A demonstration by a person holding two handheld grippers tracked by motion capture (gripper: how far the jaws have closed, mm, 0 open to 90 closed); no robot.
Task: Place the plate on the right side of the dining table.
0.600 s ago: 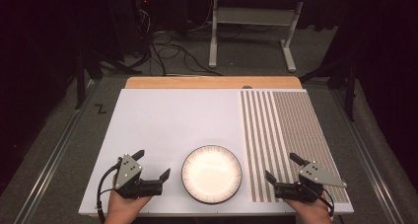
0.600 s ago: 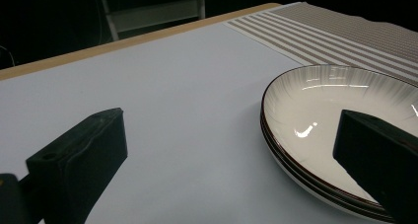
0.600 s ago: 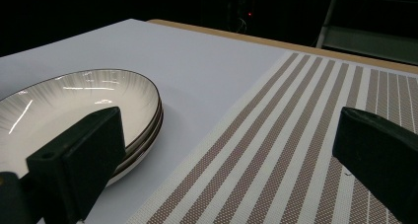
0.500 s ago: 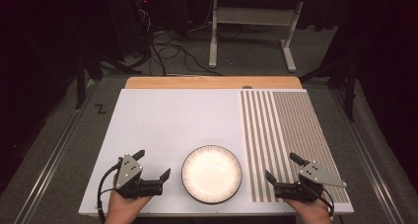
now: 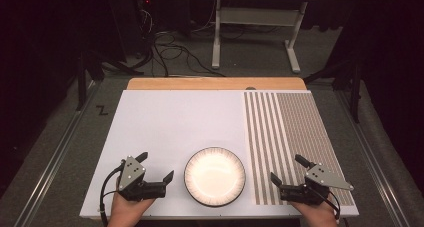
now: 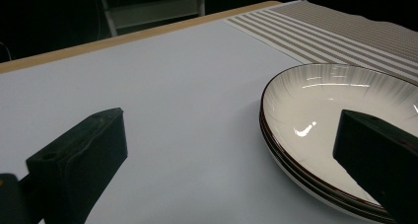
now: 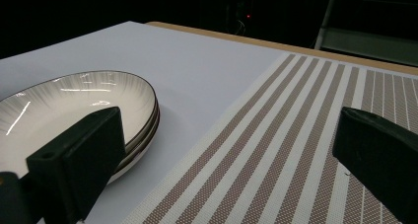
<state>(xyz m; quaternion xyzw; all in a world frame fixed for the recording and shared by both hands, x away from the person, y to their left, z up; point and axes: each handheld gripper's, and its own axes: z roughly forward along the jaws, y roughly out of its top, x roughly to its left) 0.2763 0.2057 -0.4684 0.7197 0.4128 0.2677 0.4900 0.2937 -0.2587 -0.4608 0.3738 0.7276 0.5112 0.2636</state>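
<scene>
Two grippers rested low at the table's [image 5: 165, 122] near edge, jaws spread and empty: left gripper [image 5: 156, 168] just left of the stacked plates [image 5: 215, 176], right gripper [image 5: 288, 169] right of them, over the striped mat [image 5: 295, 132].

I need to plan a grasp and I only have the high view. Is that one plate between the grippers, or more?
Observer: More. The left gripper view, which looks at the rim from low down, shows stacked plates, with at least two dark-edged rims one on top of another.
Operator: And the striped placemat on the right, is it a smooth sheet?
Observer: No. Close up in the right gripper view, the placemat has an open woven mesh in its brown stripes.
</scene>
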